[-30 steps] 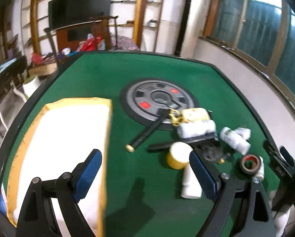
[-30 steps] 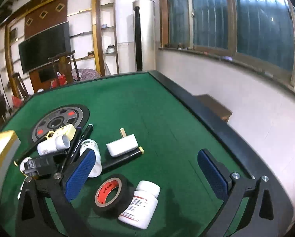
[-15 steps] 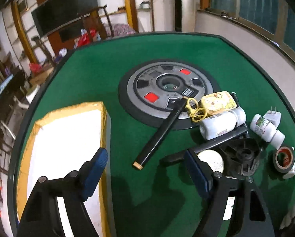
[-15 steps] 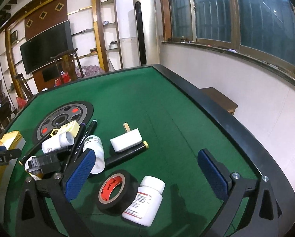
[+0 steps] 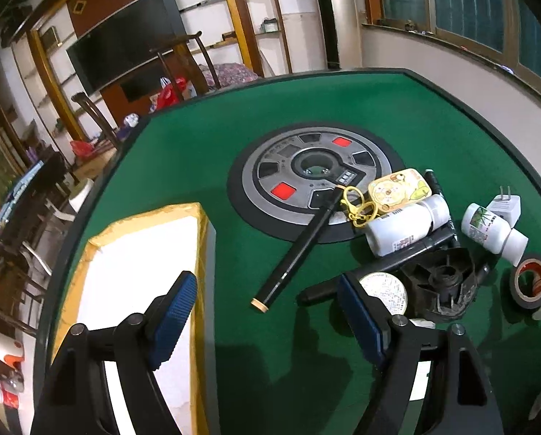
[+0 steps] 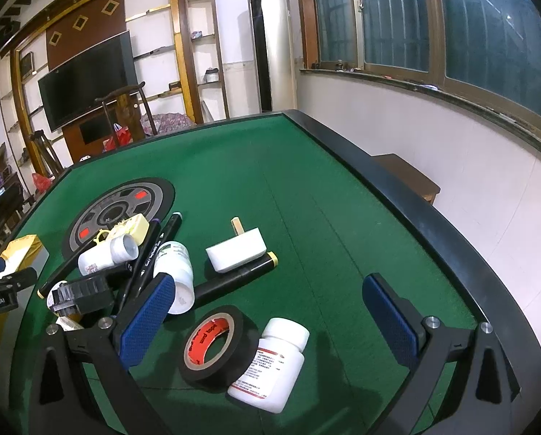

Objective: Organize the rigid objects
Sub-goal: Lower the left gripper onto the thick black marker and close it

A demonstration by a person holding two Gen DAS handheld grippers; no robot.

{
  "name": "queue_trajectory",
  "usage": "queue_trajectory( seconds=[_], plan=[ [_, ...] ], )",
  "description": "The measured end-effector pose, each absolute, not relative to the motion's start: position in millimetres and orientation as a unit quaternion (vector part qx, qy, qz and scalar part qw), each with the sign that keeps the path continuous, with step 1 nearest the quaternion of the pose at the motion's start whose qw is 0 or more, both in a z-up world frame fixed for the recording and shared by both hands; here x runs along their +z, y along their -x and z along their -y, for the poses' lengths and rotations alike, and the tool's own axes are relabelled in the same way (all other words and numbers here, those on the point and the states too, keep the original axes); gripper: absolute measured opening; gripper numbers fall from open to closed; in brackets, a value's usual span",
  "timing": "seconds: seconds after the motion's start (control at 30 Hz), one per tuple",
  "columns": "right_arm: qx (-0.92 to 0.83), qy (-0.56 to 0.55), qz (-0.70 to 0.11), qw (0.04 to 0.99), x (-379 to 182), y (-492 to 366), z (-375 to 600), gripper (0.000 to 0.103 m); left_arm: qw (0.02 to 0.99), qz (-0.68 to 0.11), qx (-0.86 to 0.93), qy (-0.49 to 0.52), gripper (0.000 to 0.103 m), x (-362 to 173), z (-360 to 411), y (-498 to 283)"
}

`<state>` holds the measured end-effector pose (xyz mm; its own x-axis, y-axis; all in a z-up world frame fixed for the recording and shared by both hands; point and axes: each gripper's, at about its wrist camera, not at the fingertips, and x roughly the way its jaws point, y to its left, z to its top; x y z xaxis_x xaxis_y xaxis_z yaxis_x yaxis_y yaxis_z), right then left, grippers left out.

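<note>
Because nothing is held yet, worth sizing up first: long black marker pen with a tan end cap [image 5: 295,253], lying flat on the green felt worktop [image 5: 198,166], far end resting on the grey round weight plate [image 5: 306,170], tan end pointing toward the left gripper [image 5: 266,311]. Probably light, stiff and smooth-barrelled; likely to roll if nudged, so best taken across the mid-barrel, pads square to its length. Left gripper spread wide, empty, hovering just short of that tan end. Just right of the pen, a crowded heap: white plastic pill bottle [image 5: 404,224] on its side, yellow cartoon-printed tin [image 5: 399,190] with a gold clasp, black ribbed plastic knob [image 5: 444,282], all touching or overlapping. Off to the left, yellow-rimmed white foam-lined box [image 5: 132,290], seemingly the place for sorted pieces. Right gripper [image 6: 270,319] also wide and empty, poised above black electrical tape roll with red core [image 6: 216,348] leaning against a second white bottle [image 6: 274,362].
</note>
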<state>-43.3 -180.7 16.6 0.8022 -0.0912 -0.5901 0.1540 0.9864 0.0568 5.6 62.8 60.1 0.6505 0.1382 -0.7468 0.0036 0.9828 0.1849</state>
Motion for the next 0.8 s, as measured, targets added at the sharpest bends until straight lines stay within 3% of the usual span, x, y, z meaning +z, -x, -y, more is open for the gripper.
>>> queue_trajectory(
  seconds=[0.4,0.47,0.6,0.67,0.8],
  plan=[
    [-0.062,-0.052,-0.313,0.946,14.7,44.9,180.0,0.103,0.879,-0.472,-0.012,-0.067,0.081,44.1,-66.0,-60.0],
    [-0.061,-0.054,-0.315,0.946,14.4,44.9,180.7,0.103,0.873,-0.481,-0.028,-0.073,0.067,41.2,-61.9,-68.9],
    [-0.059,-0.058,-0.318,0.944,14.7,44.3,181.4,0.103,0.861,-0.497,-0.053,-0.098,0.060,30.4,-49.2,-80.4],
    [-0.057,-0.059,-0.320,0.944,14.2,44.6,181.0,0.103,0.855,-0.505,-0.059,-0.104,0.050,23.7,-45.7,-83.7],
    [-0.055,-0.061,-0.324,0.943,15.5,43.5,181.8,0.103,0.850,-0.514,-0.058,-0.103,0.040,13.2,-48.8,-92.3]
  ],
)
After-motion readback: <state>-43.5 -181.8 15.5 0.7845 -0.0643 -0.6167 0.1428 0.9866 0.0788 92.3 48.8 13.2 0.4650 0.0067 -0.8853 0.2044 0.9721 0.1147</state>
